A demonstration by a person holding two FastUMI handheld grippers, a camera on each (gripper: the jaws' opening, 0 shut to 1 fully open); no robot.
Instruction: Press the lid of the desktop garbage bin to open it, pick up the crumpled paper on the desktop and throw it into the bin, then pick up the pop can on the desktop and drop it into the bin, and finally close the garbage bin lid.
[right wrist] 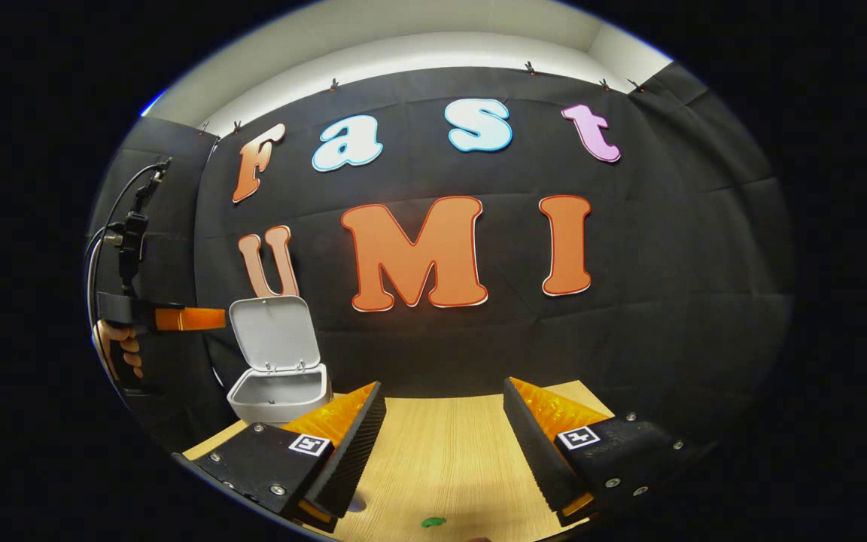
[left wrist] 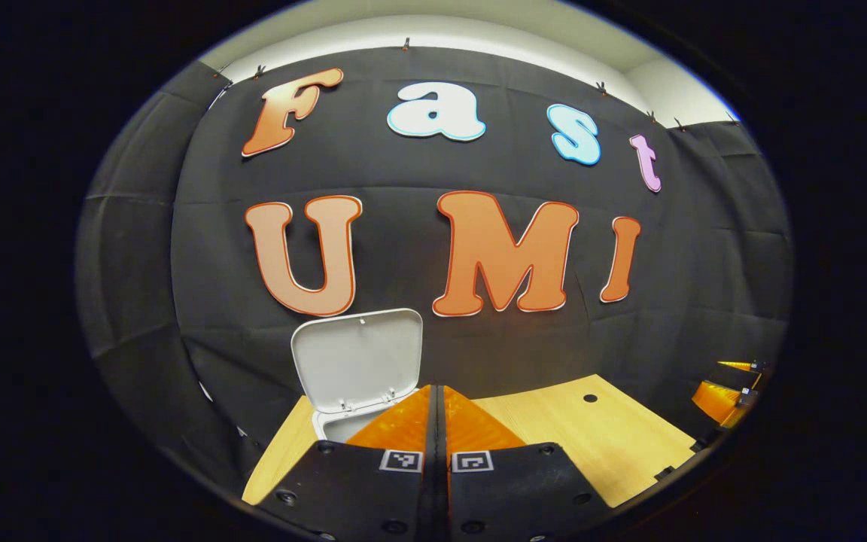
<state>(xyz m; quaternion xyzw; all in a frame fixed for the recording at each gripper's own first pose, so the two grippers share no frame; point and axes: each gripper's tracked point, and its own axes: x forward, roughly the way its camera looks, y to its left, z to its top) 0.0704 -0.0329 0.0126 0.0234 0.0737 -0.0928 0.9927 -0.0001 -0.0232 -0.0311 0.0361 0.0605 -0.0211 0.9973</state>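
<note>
The white desktop bin (left wrist: pixel 332 426) stands at the table's back left with its lid (left wrist: pixel 358 360) swung up against the cloth wall. My left gripper (left wrist: pixel 439 390) is shut with nothing between its fingers, raised just right of the bin's opening. In the right gripper view the bin (right wrist: pixel 281 397) shows its open mouth, lid (right wrist: pixel 274 331) upright. There the left gripper (right wrist: pixel 217 319) hovers level with the lid's left side, held by a hand (right wrist: pixel 125 352). My right gripper (right wrist: pixel 442 391) stands open over the bare table, holding nothing.
The wooden table (right wrist: pixel 441 452) ends at the black cloth wall behind. A small green object (right wrist: pixel 432 521) lies near the table's front edge. A round hole (left wrist: pixel 590 397) sits in the tabletop's back right. The right gripper (left wrist: pixel 712 382) shows at the far right.
</note>
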